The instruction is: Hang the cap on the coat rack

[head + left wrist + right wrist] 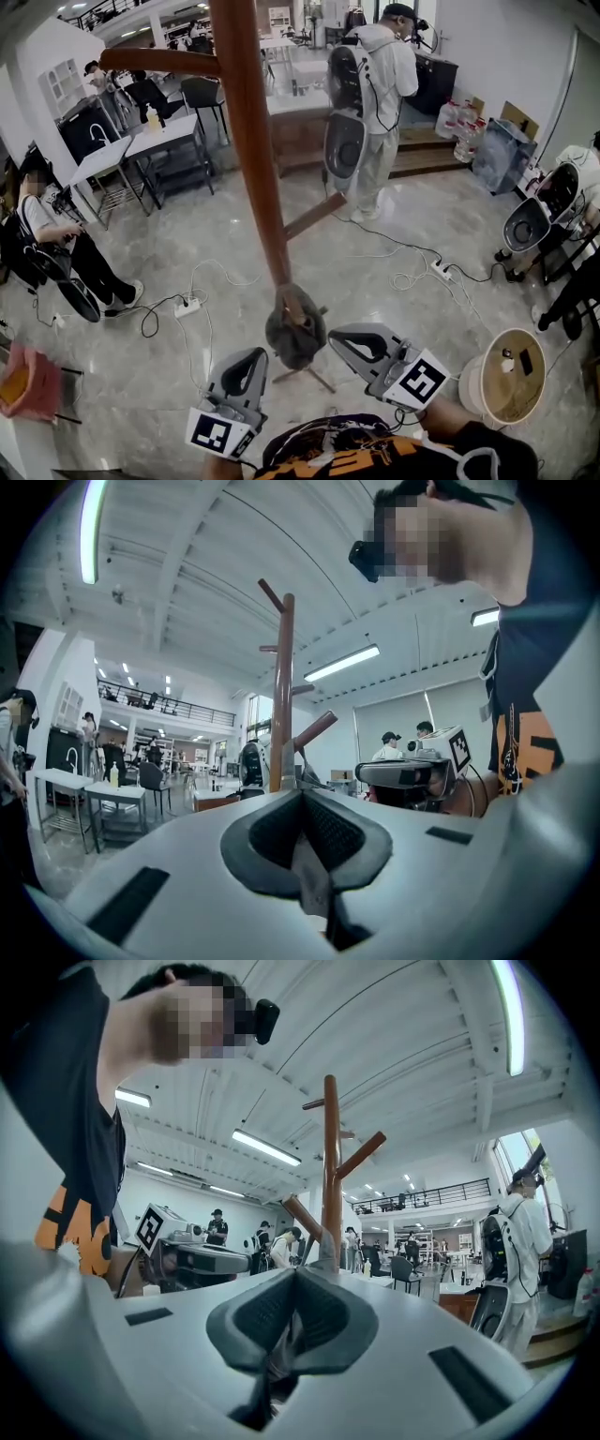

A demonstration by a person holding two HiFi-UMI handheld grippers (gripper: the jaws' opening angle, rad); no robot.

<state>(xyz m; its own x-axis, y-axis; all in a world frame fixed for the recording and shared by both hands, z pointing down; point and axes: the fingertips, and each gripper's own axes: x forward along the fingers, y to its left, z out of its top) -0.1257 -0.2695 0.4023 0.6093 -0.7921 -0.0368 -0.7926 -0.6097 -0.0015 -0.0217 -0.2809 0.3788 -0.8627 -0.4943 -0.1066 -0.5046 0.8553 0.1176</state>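
A grey cap (295,336) hangs low on the brown coat rack (255,150), draped over a short peg (298,307). My left gripper (259,356) meets the cap's left edge and my right gripper (332,337) meets its right edge. Both are shut. In the left gripper view, a thin grey strip of the cap (310,878) is pinched between the dark pads (333,832), and the rack pole (283,696) rises just beyond. The right gripper view shows the same: grey fabric (277,1354) sits between its pads (314,1321), under the pole (330,1166). Most of the cap is hidden behind the jaws.
The rack's feet (314,375) spread over a grey marble floor with white cables and power strips (187,306). A round bin (506,375) stands at the right. Higher pegs (361,1155) branch off the pole. Several people (380,103) stand around the room, near tables and chairs (155,141).
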